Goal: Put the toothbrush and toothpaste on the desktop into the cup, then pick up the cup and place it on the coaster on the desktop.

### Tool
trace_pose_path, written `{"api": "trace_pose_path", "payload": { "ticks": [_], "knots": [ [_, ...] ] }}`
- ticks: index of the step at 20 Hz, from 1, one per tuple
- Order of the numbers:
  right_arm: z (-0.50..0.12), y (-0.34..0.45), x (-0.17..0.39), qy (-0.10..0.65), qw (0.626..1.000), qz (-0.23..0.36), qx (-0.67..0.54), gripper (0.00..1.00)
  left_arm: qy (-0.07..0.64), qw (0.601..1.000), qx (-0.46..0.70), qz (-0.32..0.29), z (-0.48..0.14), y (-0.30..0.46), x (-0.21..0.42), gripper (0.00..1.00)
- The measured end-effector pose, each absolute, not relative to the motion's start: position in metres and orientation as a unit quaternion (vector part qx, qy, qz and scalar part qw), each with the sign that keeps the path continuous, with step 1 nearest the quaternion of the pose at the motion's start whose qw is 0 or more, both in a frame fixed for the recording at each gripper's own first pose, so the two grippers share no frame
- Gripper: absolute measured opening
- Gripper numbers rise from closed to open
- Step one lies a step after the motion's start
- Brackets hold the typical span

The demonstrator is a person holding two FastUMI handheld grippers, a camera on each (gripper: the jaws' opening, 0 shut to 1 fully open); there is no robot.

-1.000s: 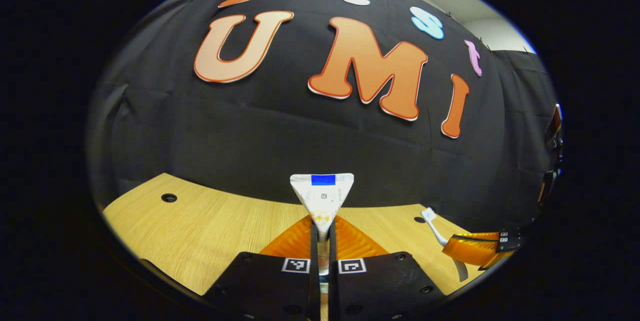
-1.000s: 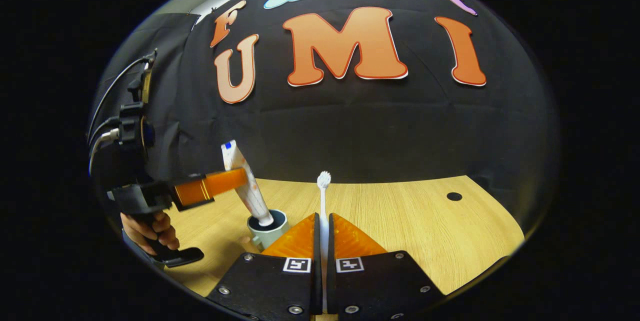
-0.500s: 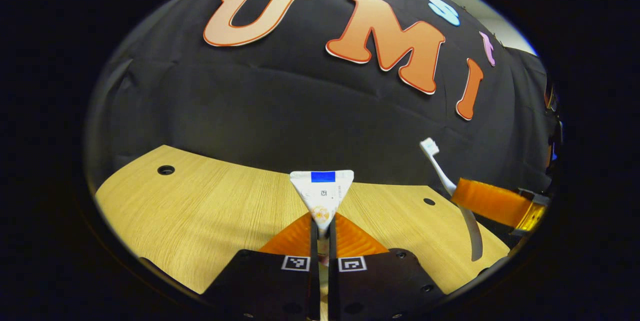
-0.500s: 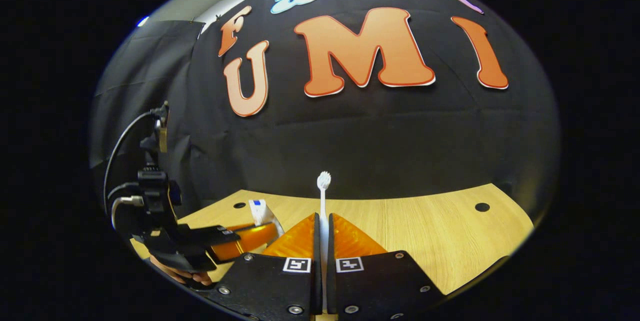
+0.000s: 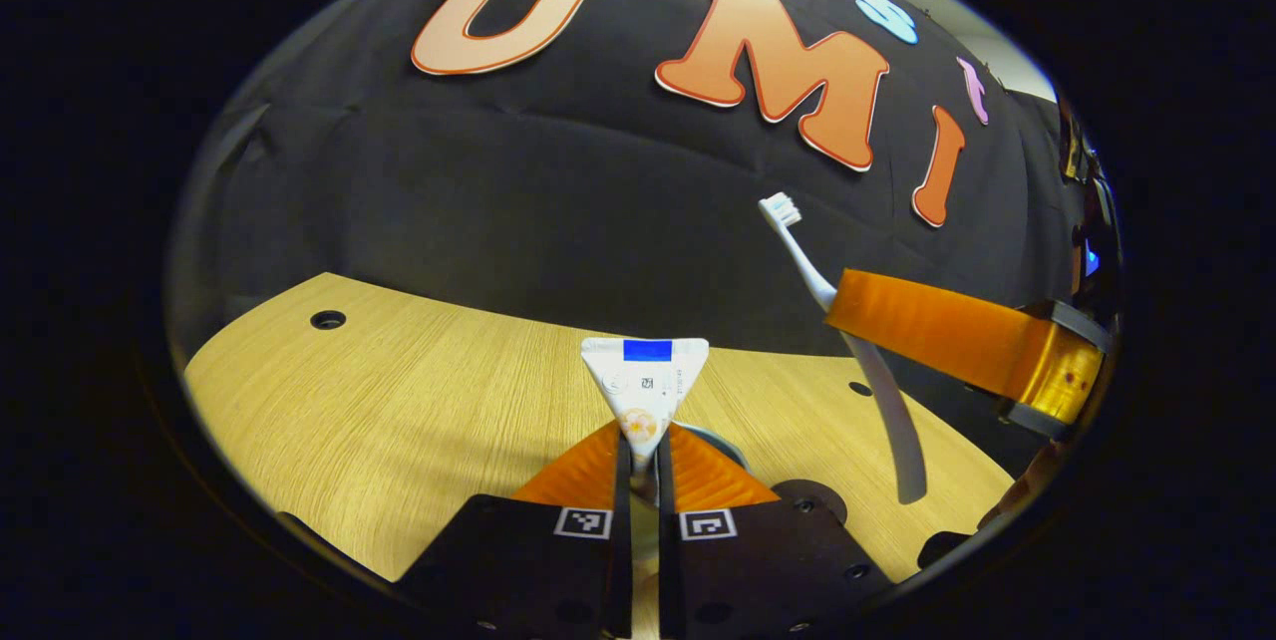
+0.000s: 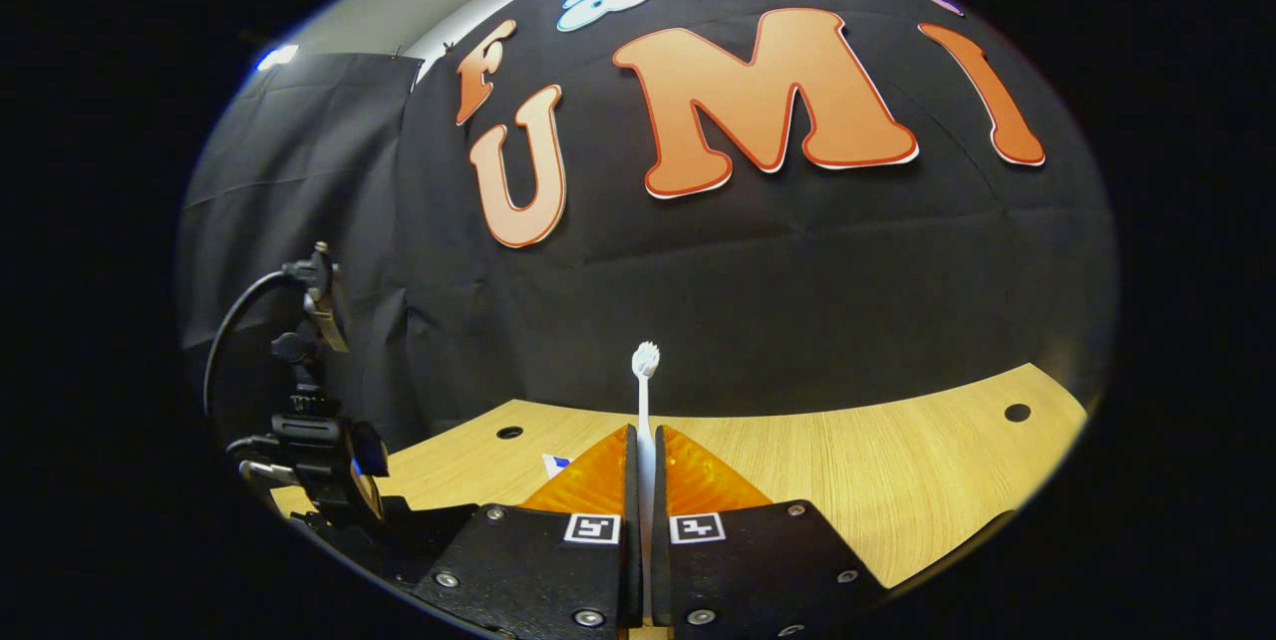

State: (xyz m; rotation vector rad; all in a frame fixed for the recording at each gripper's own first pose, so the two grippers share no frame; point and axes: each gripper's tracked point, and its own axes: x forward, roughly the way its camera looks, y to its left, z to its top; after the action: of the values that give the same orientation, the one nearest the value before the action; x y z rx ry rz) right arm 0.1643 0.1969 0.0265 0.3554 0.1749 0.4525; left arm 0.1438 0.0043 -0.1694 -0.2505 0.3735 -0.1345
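My left gripper is shut on a white toothpaste tube, whose flat crimped end with a blue mark points away from me. A pale cup rim peeks out just behind the right finger; the tube's lower end is hidden by the fingers. A dark round coaster lies on the wood right of the cup. My right gripper is shut on a white toothbrush, bristles up. In the left gripper view that toothbrush hangs tilted in the right gripper, up and to the right of the cup.
The light wooden desktop has small round holes near its back edge, against the black cloth wall. In the right gripper view the left gripper's body and cable sit low at the left, with the toothpaste's end beside my fingers.
The right gripper has lifted the toothbrush higher and brought it closer to the left gripper. The left gripper has tipped downward with the toothpaste, bringing the cup rim and coaster into its view.
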Motion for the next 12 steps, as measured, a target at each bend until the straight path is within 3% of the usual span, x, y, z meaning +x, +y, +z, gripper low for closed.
{"api": "trace_pose_path", "payload": {
  "ticks": [3, 4, 6, 9, 11, 12],
  "knots": [
    [0.027, 0.206, 0.171, 0.083, 0.949, 0.234, 0.195, 0.04, 0.175, 0.974, -0.129, -0.068, -0.161, 0.009, 0.137, 0.25],
    [0.026, 0.208, 0.173, 0.084, 0.948, 0.234, 0.2, 0.04, 0.175, 0.974, -0.128, -0.07, -0.16, 0.01, 0.136, 0.25],
    [0.026, 0.21, 0.177, 0.082, 0.946, 0.237, 0.208, 0.04, 0.171, 0.973, -0.13, -0.08, -0.154, 0.01, 0.131, 0.4],
    [0.029, 0.211, 0.183, 0.073, 0.942, 0.242, 0.22, 0.04, 0.163, 0.973, -0.132, -0.093, -0.147, 0.009, 0.118, 0.43],
    [0.031, 0.214, 0.188, 0.067, 0.94, 0.245, 0.229, 0.04, 0.16, 0.971, -0.141, -0.104, -0.141, 0.009, 0.107, 0.66],
    [0.029, 0.217, 0.191, 0.066, 0.939, 0.245, 0.23, 0.04, 0.156, 0.972, -0.142, -0.103, -0.138, 0.011, 0.102, 0.67]
  ]
}}
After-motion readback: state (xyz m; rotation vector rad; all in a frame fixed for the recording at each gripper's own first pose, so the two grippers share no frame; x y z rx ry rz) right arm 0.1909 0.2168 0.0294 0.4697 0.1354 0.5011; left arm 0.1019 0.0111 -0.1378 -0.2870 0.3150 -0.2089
